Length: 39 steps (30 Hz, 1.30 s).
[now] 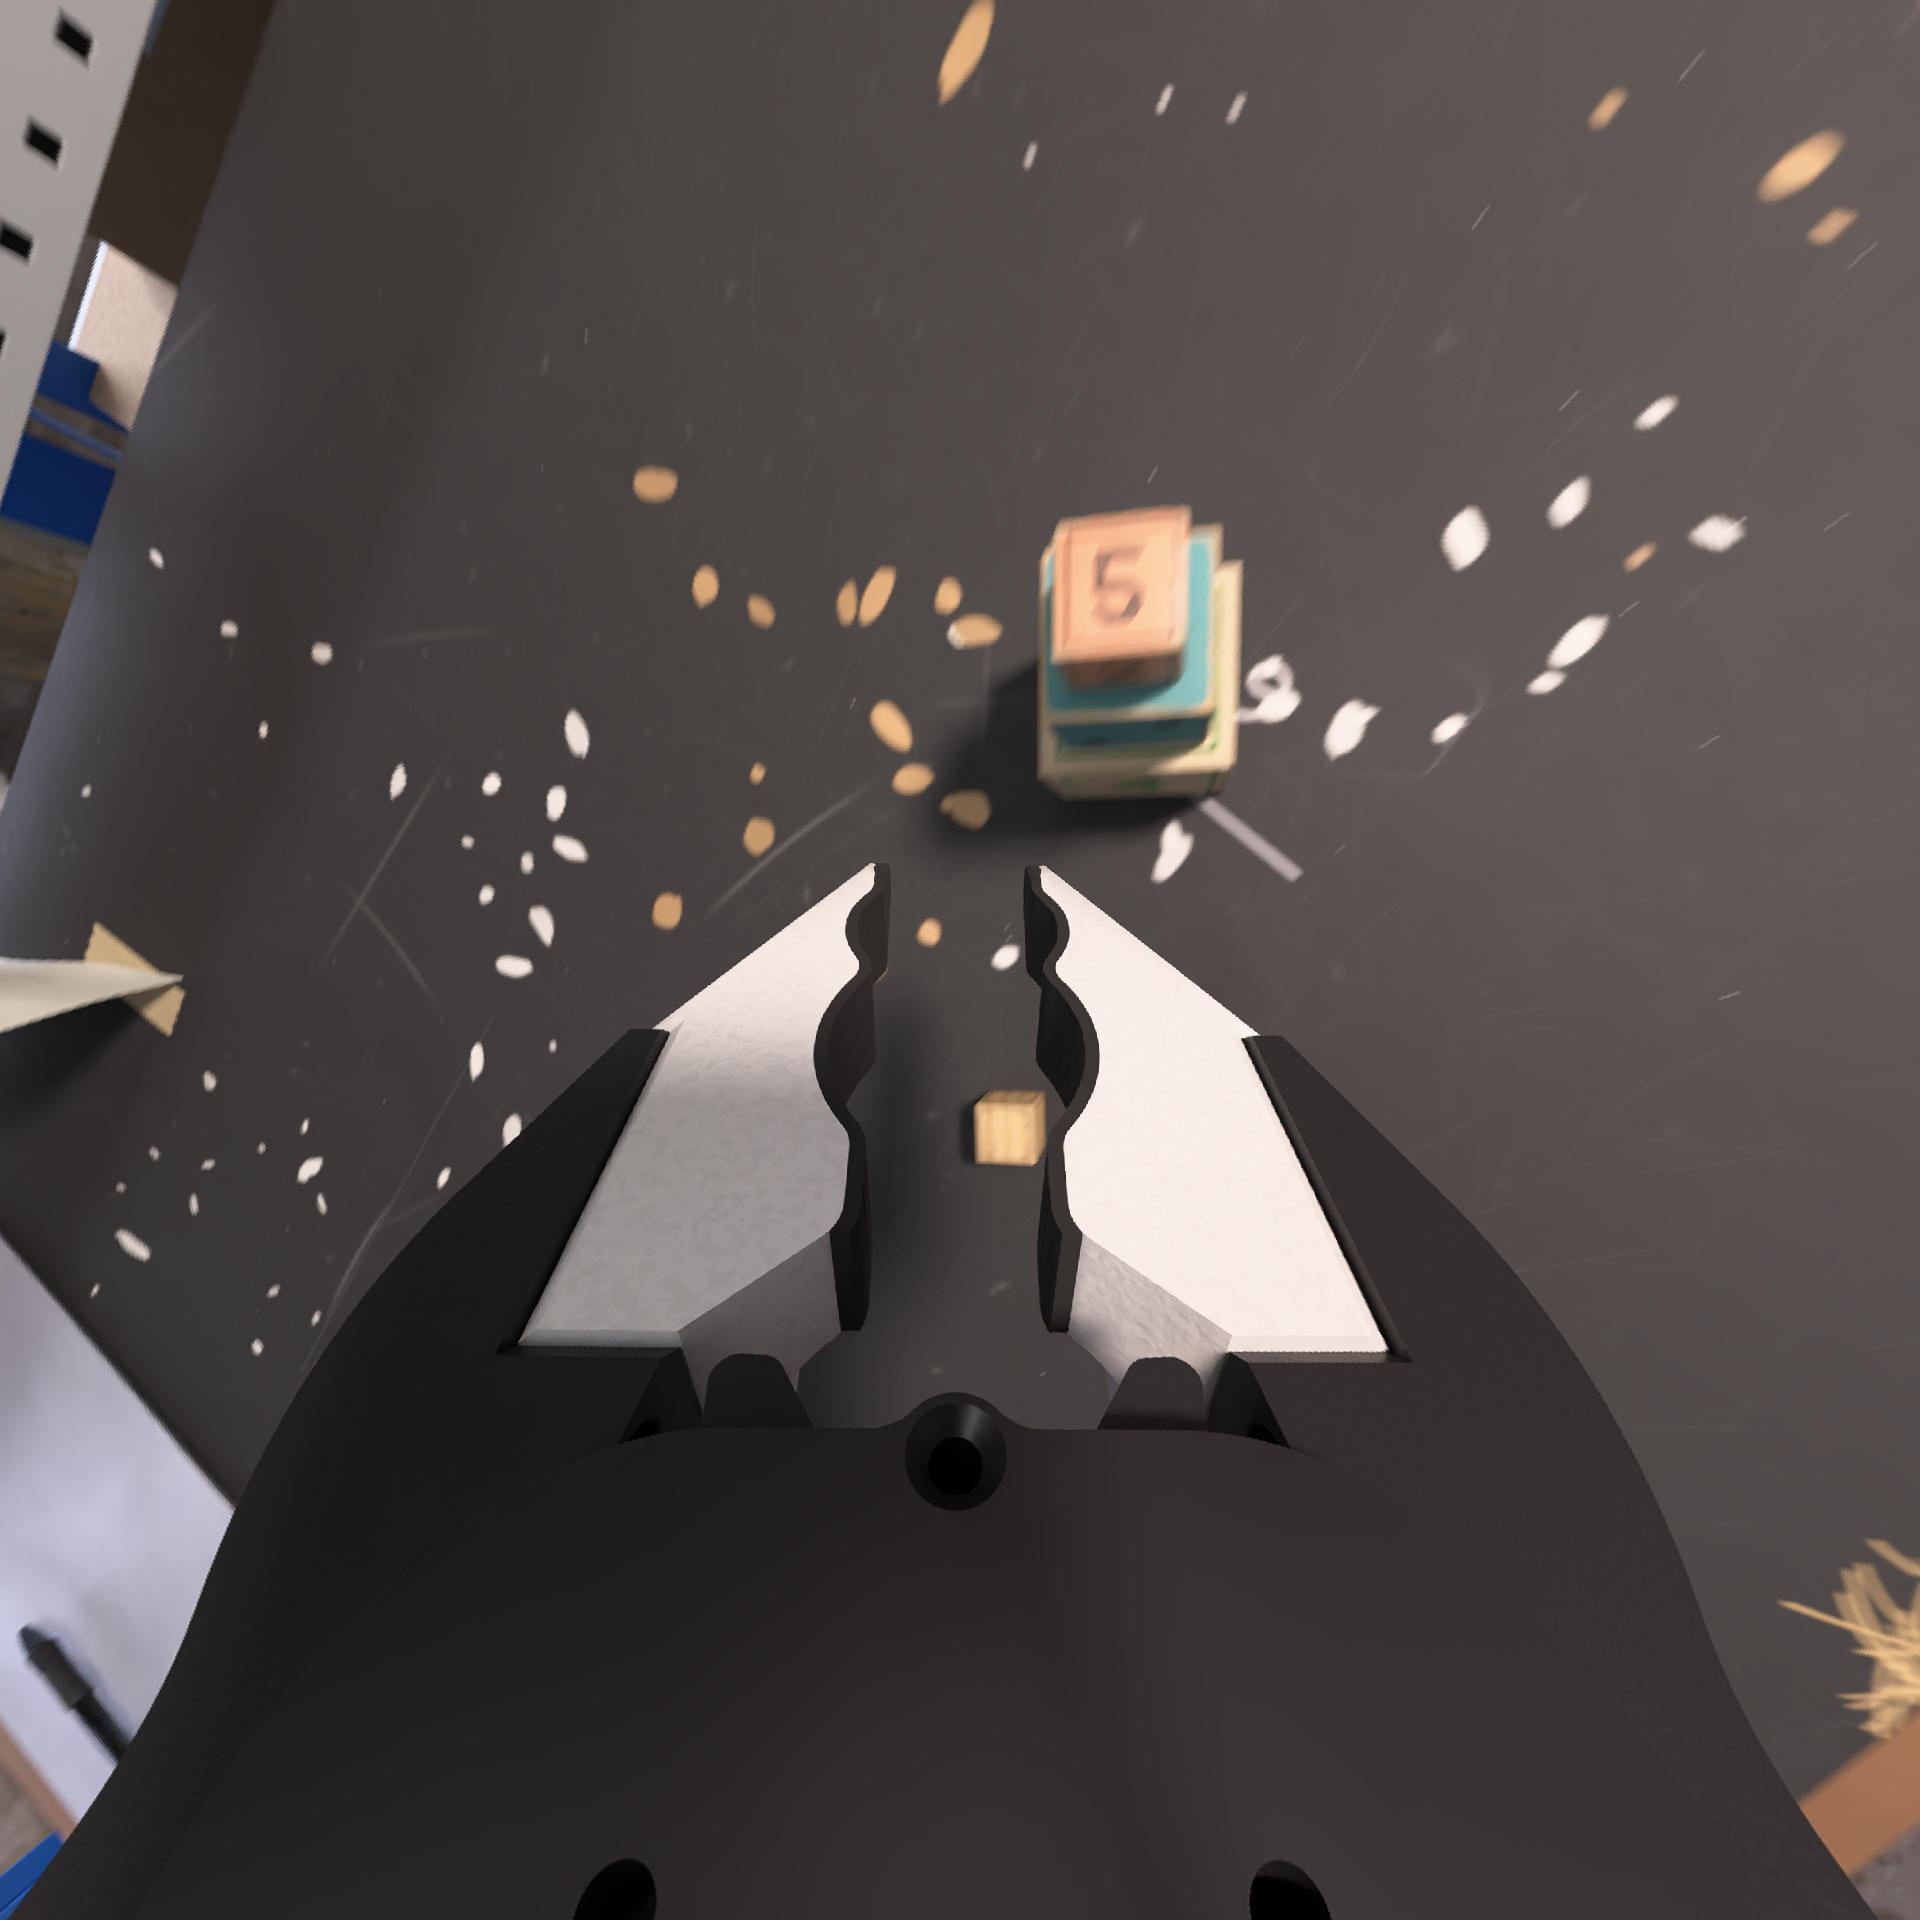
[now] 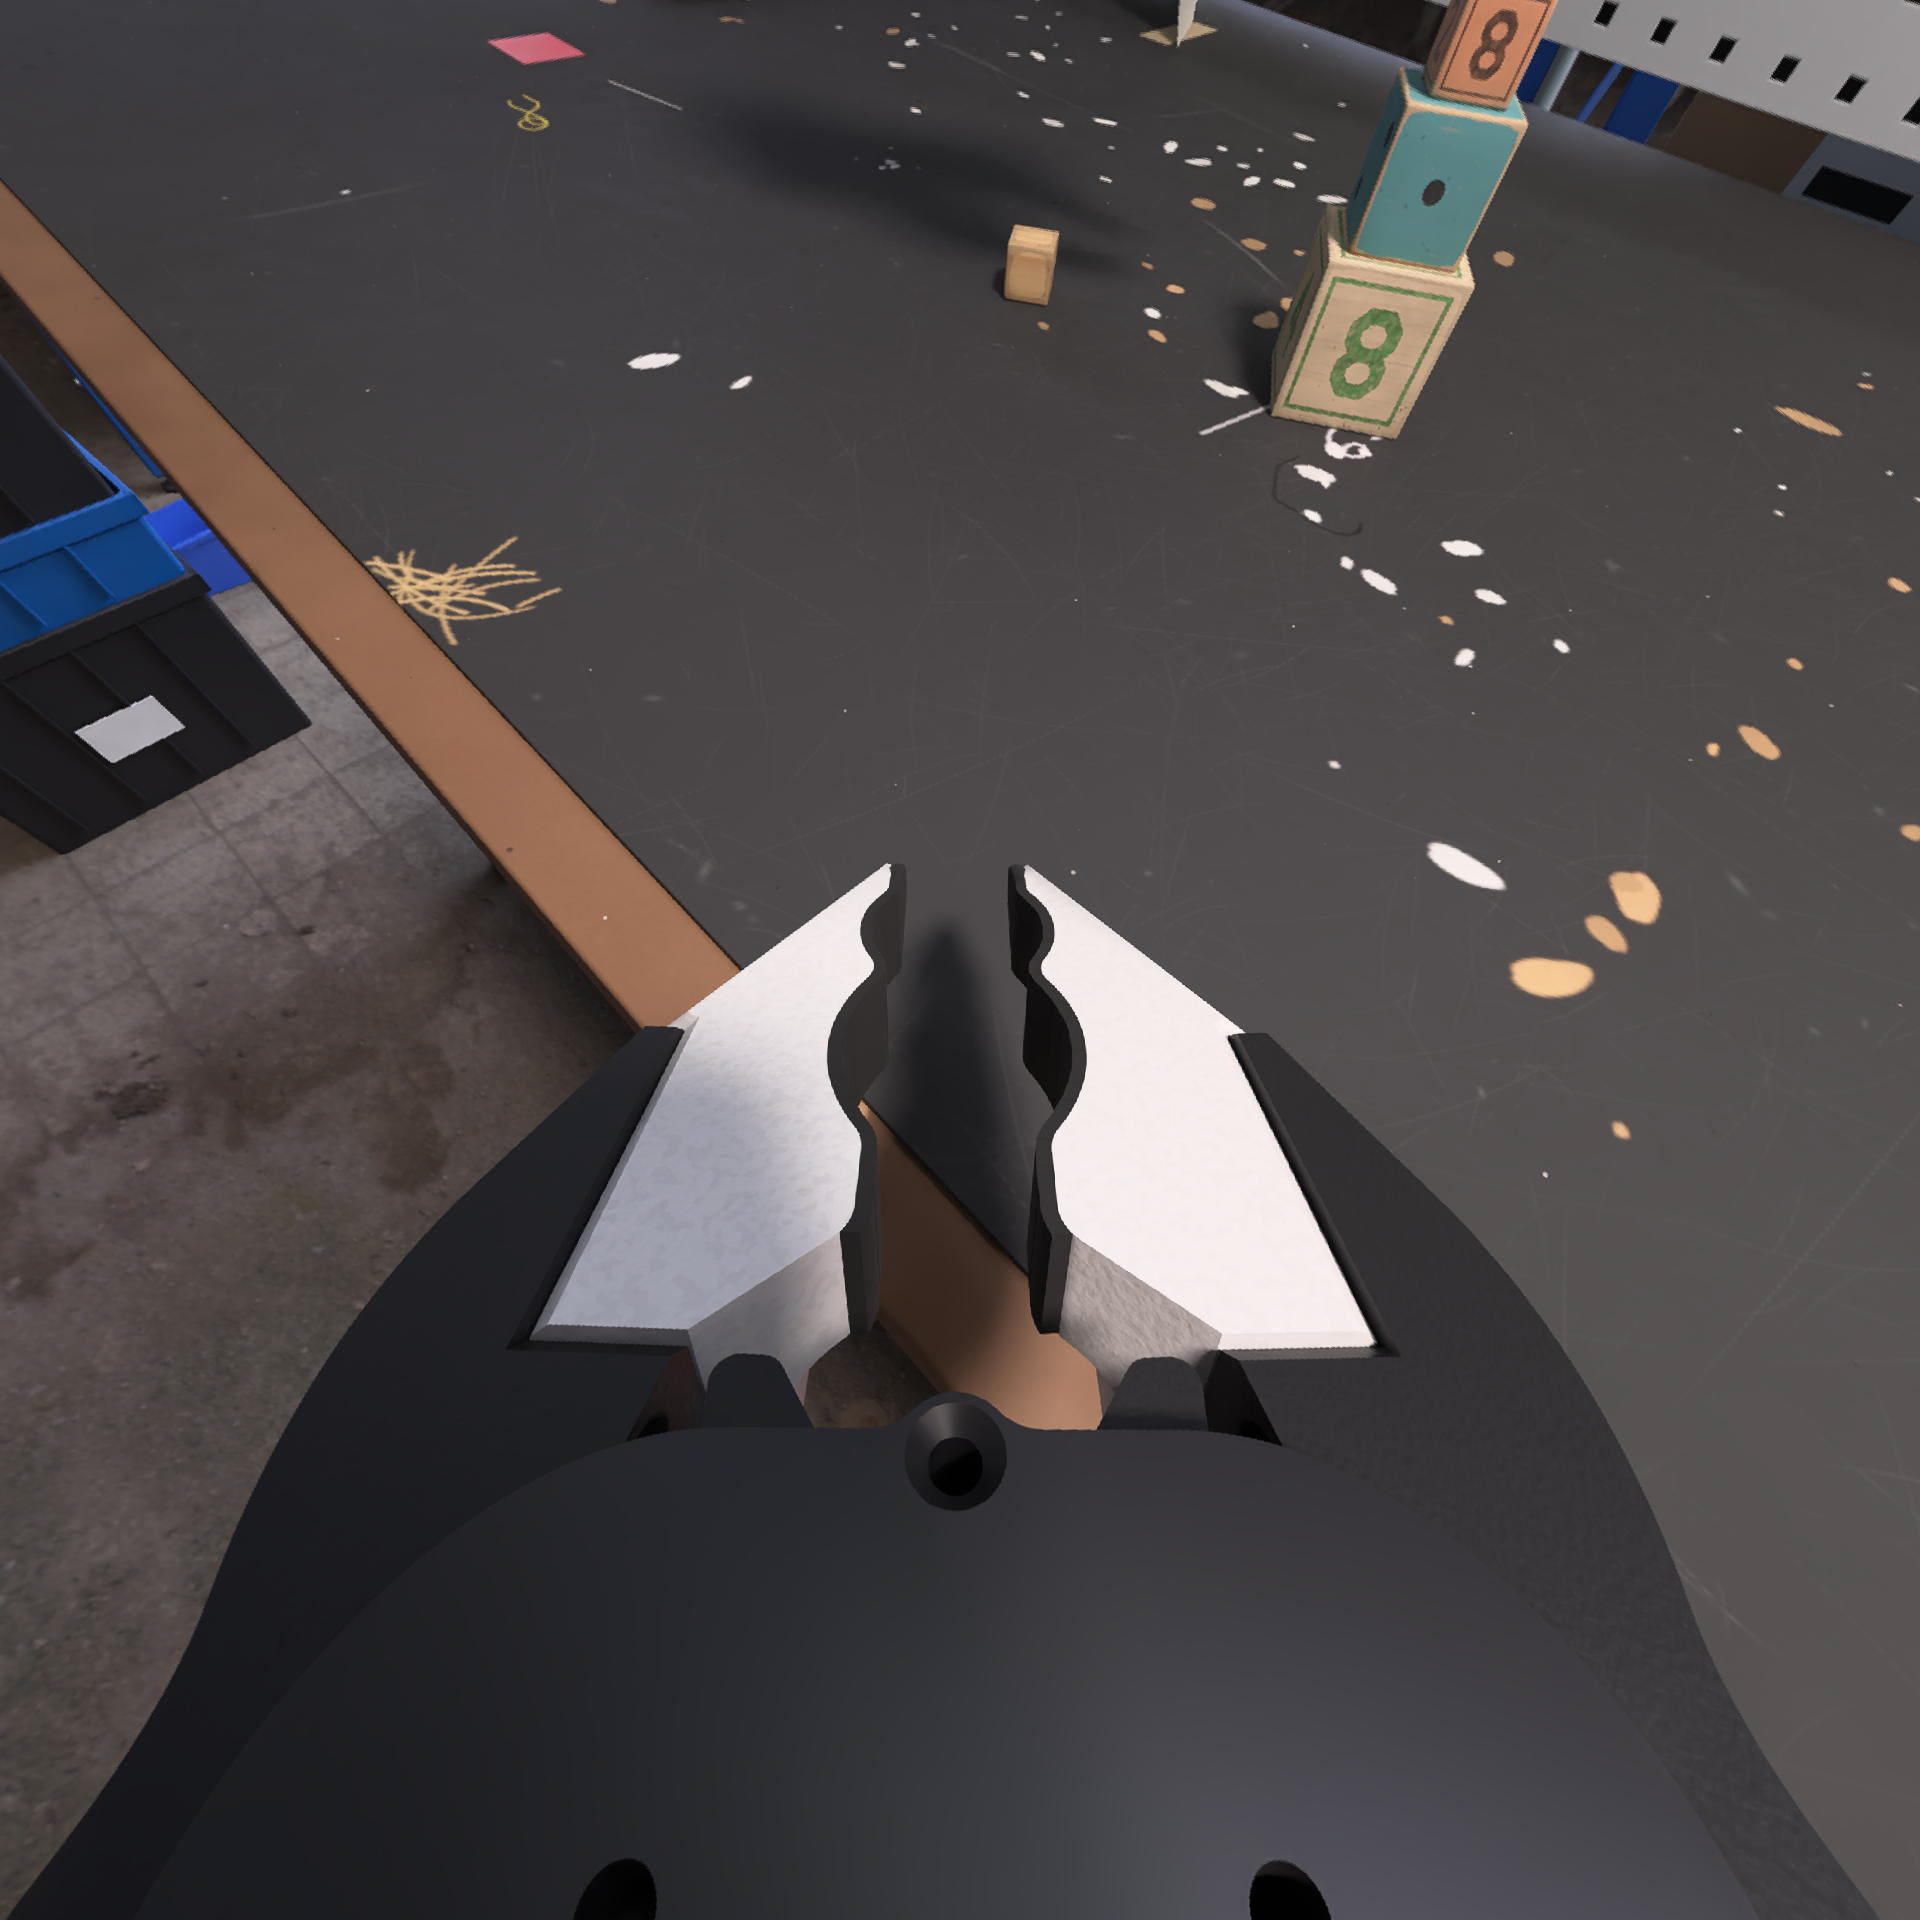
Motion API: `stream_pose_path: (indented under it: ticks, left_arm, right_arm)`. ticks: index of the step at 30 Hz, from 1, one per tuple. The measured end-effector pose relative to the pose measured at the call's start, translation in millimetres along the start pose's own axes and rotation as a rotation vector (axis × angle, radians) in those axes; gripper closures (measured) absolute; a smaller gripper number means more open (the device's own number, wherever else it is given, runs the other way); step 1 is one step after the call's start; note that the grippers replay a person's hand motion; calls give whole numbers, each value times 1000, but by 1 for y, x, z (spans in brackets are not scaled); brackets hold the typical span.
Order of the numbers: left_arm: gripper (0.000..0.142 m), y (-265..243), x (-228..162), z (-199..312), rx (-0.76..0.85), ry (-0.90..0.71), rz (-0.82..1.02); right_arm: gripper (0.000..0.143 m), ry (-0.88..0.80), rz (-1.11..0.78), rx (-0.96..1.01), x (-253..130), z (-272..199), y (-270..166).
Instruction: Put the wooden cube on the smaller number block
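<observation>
The small plain wooden cube (image 1: 1008, 1130) lies on the dark table, seen between my left gripper's fingers, close to the right finger and well below it. My left gripper (image 1: 956, 878) is open and empty, hovering above the cube. A stack of three blocks stands beyond it: a small orange number block (image 1: 1120, 603) on top, a teal block (image 1: 1195, 634) in the middle, and a larger cream block with a green numeral (image 1: 1132, 774) at the bottom. In the right wrist view, the cube (image 2: 1031, 265) sits left of the stack: orange (image 2: 1486, 47), teal (image 2: 1439, 177), cream (image 2: 1371, 343). My right gripper (image 2: 956, 873) is open and empty over the table's edge.
The table's brown edge (image 2: 312, 582) runs diagonally, with a blue and black crate (image 2: 104, 644) on the floor beyond it. A straw bundle (image 2: 462, 587) and a pink square (image 2: 535, 47) lie on the table. A perforated grey panel (image 2: 1766, 52) stands behind the stack. Folded paper (image 1: 83, 987) lies at the left.
</observation>
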<state>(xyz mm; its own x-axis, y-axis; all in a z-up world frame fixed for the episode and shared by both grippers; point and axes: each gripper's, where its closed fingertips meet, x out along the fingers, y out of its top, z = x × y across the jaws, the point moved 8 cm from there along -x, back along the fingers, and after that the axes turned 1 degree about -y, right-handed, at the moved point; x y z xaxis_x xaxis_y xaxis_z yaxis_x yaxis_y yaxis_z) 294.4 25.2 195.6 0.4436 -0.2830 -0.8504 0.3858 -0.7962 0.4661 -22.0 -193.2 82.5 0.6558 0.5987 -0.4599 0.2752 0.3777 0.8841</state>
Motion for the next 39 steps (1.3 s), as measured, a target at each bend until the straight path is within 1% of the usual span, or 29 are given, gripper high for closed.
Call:
stream_pose_path:
  ticks: [3, 7, 10, 13, 16, 20, 21, 24, 27, 29, 30, 31, 32, 34, 35, 37, 39]
  left_arm:
    - [117, 32, -10, 13, -17, -18, 1]
    - [117, 58, 3, 32, 6, 14, -110]
    - [117, 63, 17, 39, 2, 33, -204]
    - [117, 62, 25, 39, -27, 41, -252]
    - [117, 59, 29, 36, -49, 38, -267]
    - [116, 57, 29, 33, -66, 9, -243]
    - [114, 57, 29, 32, -66, 4, -246]
    - [98, 56, 27, 30, -77, 21, -224]
    - [89, 54, 2, 23, -138, 74, -87]
    - [87, 40, -18, 20, -203, 118, 37]
    - [88, 28, -25, 21, -210, 125, 60]
    - [90, 12, -27, 23, -179, 120, 39]
    - [91, -6, -25, 25, -118, 113, -19]
    - [92, -41, -12, 26, 1, 120, -166]
    - [91, -57, -3, 26, 26, 99, -231]
    - [90, -78, 15, 22, 6, 40, -308]
    - [90, -88, 31, 18, -56, -15, -319]
  right_arm:
    - [123, 6, -3, -1, 1, -1, 0]
    - [123, 19, 1, -1, -1, -4, 2]
    - [123, 19, 5, -8, -4, -5, 3]
    - [123, 21, 7, -8, -6, -6, 2]
    - [123, 21, 6, -10, -7, -6, 2]
    - [123, 22, 5, -11, -8, -7, 2]
    - [123, 21, 4, -12, -7, -7, 2]
    - [123, 23, 0, -16, -7, -7, 1]
    - [123, 26, -3, -14, -7, -7, 1]
    - [123, 27, -2, -10, -7, -7, 0]
    - [123, 27, -2, -8, -7, -7, 0]
    - [123, 29, -3, -5, -6, -7, -1]
    - [123, 30, -6, -3, -6, -7, -1]
    - [123, 33, -10, -1, -5, -8, -2]
    - [123, 35, -11, -3, -4, -9, -2]
    - [123, 36, -14, -16, -3, -11, -1]
    - [123, 35, -15, -30, -2, -13, 0]
